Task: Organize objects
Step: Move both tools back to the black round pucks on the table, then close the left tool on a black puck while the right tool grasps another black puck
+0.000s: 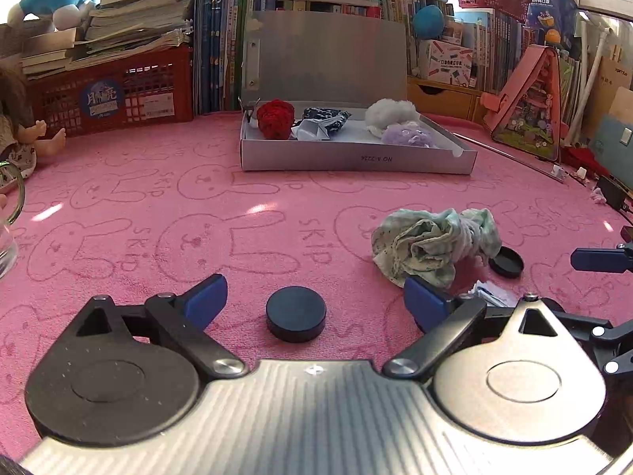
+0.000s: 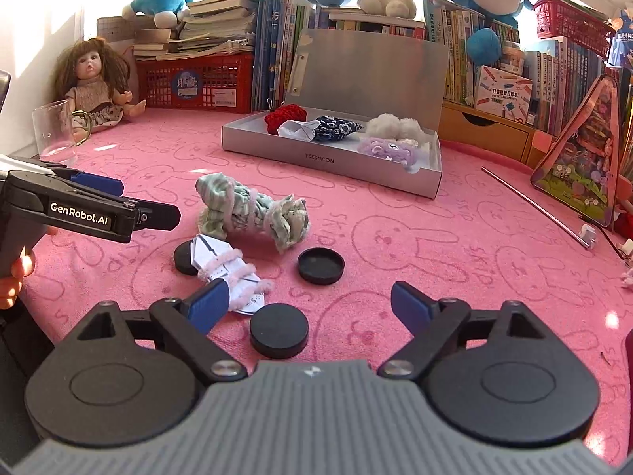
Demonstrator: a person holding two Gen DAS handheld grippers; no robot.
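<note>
My left gripper (image 1: 316,299) is open low over the pink mat, with a black puck (image 1: 296,314) lying loose between its blue fingers. A bundled green-and-white cloth (image 1: 435,245) lies ahead to the right, a black lid (image 1: 506,261) beside it. My right gripper (image 2: 310,304) is also open, and another black puck (image 2: 279,330) sits untouched between its jaws, nearer the left finger. Ahead of it lie a folded paper wrapped in pink pipe cleaner (image 2: 229,273), a third puck (image 2: 185,259), the lid (image 2: 320,265) and the cloth (image 2: 253,213).
An open grey box (image 2: 328,158) at the back holds red, navy, white and purple soft items. A glass cup (image 2: 55,130) and a doll (image 2: 93,87) stand far left. Books and a red crate (image 1: 110,95) line the back. A metal rod (image 2: 534,206) lies to the right.
</note>
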